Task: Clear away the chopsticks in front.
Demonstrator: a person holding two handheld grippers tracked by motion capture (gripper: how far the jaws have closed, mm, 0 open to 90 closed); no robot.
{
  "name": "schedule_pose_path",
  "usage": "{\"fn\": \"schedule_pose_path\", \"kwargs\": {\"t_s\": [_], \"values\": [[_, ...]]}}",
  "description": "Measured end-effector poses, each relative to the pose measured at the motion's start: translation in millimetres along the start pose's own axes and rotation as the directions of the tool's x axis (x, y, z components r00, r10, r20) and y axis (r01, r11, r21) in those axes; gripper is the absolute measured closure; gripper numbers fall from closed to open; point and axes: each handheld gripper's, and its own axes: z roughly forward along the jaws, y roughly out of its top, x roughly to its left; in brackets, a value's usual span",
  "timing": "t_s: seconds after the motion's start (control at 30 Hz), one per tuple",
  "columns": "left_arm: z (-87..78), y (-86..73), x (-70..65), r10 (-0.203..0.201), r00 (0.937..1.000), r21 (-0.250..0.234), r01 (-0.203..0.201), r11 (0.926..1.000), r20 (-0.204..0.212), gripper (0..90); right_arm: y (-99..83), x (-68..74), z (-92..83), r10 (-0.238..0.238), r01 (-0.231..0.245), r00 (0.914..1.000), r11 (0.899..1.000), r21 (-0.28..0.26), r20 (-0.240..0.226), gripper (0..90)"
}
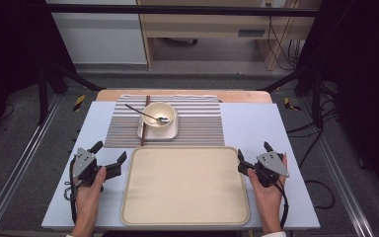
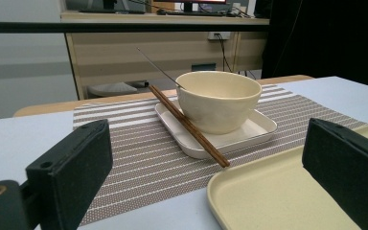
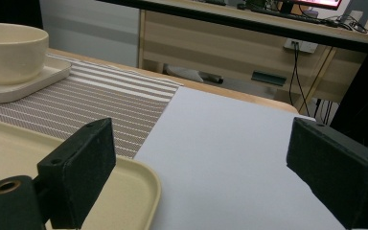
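Nearest, both claws rest wide and empty on the bench [image 1: 256, 123]: the left claw [image 1: 110, 152] just left of the tray [image 1: 185, 185], the right claw [image 1: 253, 155] just right of it. The tray lies between them, bare. Beyond, on the striped mat [image 1: 197, 123], a bowl [image 1: 158, 113] with a spoon [image 1: 150, 116] sits on a small plate [image 1: 171, 131]; chopsticks [image 1: 144, 121] lean on the plate's left rim. To load the tray, I'd take the loose chopsticks first, then grip the plate's rim level.

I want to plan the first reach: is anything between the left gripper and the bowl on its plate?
Nothing visible blocks it. From the open left gripper, only striped placemat lies before the bowl. The chopsticks lean on the plate's near-left edge, beside the bowl.
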Motion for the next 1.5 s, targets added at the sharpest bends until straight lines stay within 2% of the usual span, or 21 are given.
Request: {"fn": "schedule_pose_path", "kwargs": {"t_s": [0.17,0.33,0.43,0.5,0.67,0.77,0.97,1.0,1.03,1.13,1.17,1.2,1.27,1.33,1.37,1.4,1.5], "values": [[-0.1,0.3,1.6,-0.01,1.0,0.004,0.01,0.9999,0.001,3.3,-1.7,3.2,-0.1,-0.001,0.001,1.0,1.0,-0.001,-0.01,10.7],[-0.1,1.5,-1.6,0.0,1.0,0.018,0.0,0.9998,0.008,3.4,-0.4,3.8,-2.4,-0.003,0.003,0.9996,1.0,-0.013,-0.026,10.8],[1.0,0.9,-4.5,0.011,0.9998,0.029,-0.011,0.9995,0.019,3.2,0.0,3.0,-2.8,0.0,0.0,0.9997,1.0,-0.017,-0.025,10.7],[1.6,1.4,-6.8,0.039,0.999,0.031,-0.039,0.9987,0.024,2.6,0.5,3.3,-3.3,0.001,-0.002,0.9999,1.0,-0.023,-0.016,10.7],[1.4,1.9,-8.2,0.043,0.9987,0.031,-0.044,0.9985,0.027,2.6,1.8,5.2,-5.3,-0.015,0.015,0.9999,1.0,-0.026,0.003,10.6],[1.1,3.2,-8.5,0.045,0.9984,0.05,-0.047,0.9977,0.034,2.8,3.2,5.9,-5.8,-0.014,0.014,0.9999,1.0,-0.028,0.007,10.2],[6.1,20.2,-12.4,0.076,0.9954,0.094,-0.082,0.9922,0.058,4.0,5.2,8.3,-7.7,-0.016,0.016,0.9998,0.999,-0.029,0.008,10.2],[10.6,29.3,-14.9,0.105,0.9925,0.116,-0.112,0.9869,0.064,4.1,5.4,8.5,-7.6,-0.017,0.017,0.9998,0.999,-0.029,0.006,10.2],[10.6,29.3,-14.9,0.105,0.9925,0.116,-0.112,0.9869,0.064,4.1,5.4,8.5,-7.6,-0.017,0.017,0.9998,0.999,-0.029,0.006,10.2],[17.0,46.2,-18.2,0.154,0.9841,0.148,-0.166,0.975,0.089,4.1,5.9,8.4,-8.2,-0.012,0.012,0.9999,0.999,-0.032,0.003,10.1],[21.7,55.6,-20.2,0.185,0.9765,0.165,-0.201,0.9655,0.11,3.9,5.7,8.2,-8.2,-0.012,0.012,0.9999,0.999,-0.03,0.002,9.9],[21.7,55.6,-20.2,0.185,0.9765,0.165,-0.201,0.9655,0.11,3.8,5.6,7.9,-8.3,-0.012,0.012,0.9999,1.0,-0.024,0.001,9.7],[27.2,62.6,-21.6,0.205,0.9704,0.181,-0.226,0.9573,0.128,3.8,5.2,7.6,-7.9,-0.011,0.011,0.9999,1.0,-0.023,0.0,9.4],[34.0,67.4,-23.0,0.204,0.9673,0.198,-0.232,0.9524,0.151,3.8,4.9,7.5,-8.0,-0.006,0.006,1.0,1.0,-0.013,-0.001,9.1],[38.3,69.4,-23.2,0.214,0.9638,0.204,-0.244,0.948,0.159,4.0,4.9,7.5,-8.0,-0.006,0.006,1.0,1.0,-0.013,-0.001,9.1],[41.9,70.3,-24.1,0.201,0.9649,0.23,-0.237,0.9439,0.168,4.0,4.5,7.7,-7.5,-0.007,0.007,1.0,1.0,-0.013,-0.002,9.1],[53.7,71.5,-26.0,0.187,0.9632,0.276,-0.236,0.9317,0.193,4.2,4.8,8.0,-7.3,-0.014,0.014,0.9999,1.0,-0.01,0.005,9.0]]}}
